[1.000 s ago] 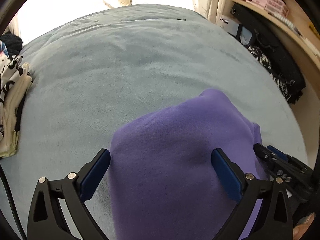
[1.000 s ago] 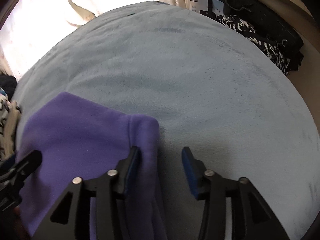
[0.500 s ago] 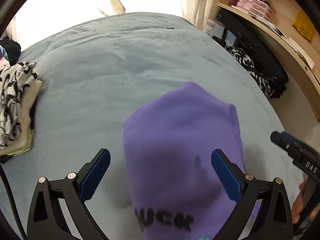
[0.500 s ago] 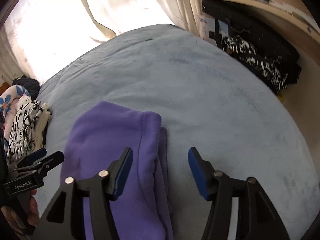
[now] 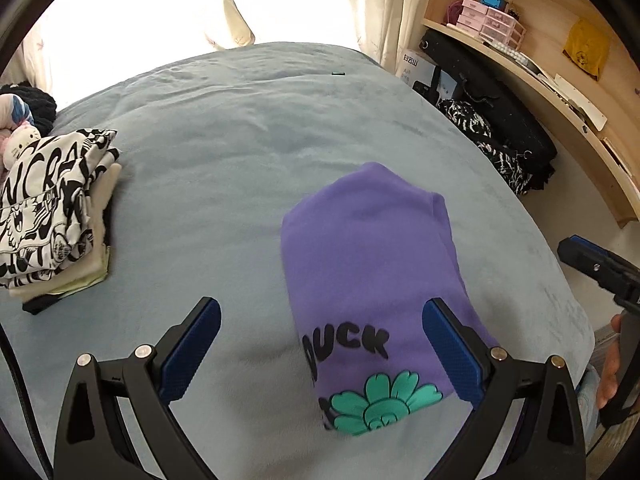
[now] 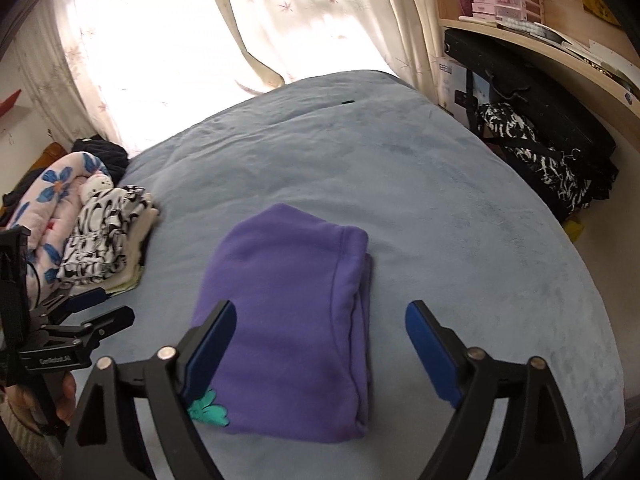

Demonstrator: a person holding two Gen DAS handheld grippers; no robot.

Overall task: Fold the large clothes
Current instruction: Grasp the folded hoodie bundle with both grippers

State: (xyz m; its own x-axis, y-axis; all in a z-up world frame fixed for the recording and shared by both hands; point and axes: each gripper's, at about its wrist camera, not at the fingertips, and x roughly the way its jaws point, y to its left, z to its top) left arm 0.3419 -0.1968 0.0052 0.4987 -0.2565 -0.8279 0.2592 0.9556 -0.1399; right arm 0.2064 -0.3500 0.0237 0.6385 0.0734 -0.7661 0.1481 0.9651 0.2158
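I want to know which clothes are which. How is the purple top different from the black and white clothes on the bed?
The purple top is one plain colour with a green flower and black letters; the black and white clothes are patterned all over. The purple top lies alone in the middle of the bed; the black and white clothes sit on a stack at its edge. Both are folded and lie on the bed.

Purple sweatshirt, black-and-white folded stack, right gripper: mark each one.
purple sweatshirt point(image 6: 288, 312), right wrist view, middle of the folded top panel
black-and-white folded stack point(image 5: 48, 208), left wrist view, printed top layer
right gripper point(image 6: 320, 322), right wrist view, midway between its fingertips, jaws opening
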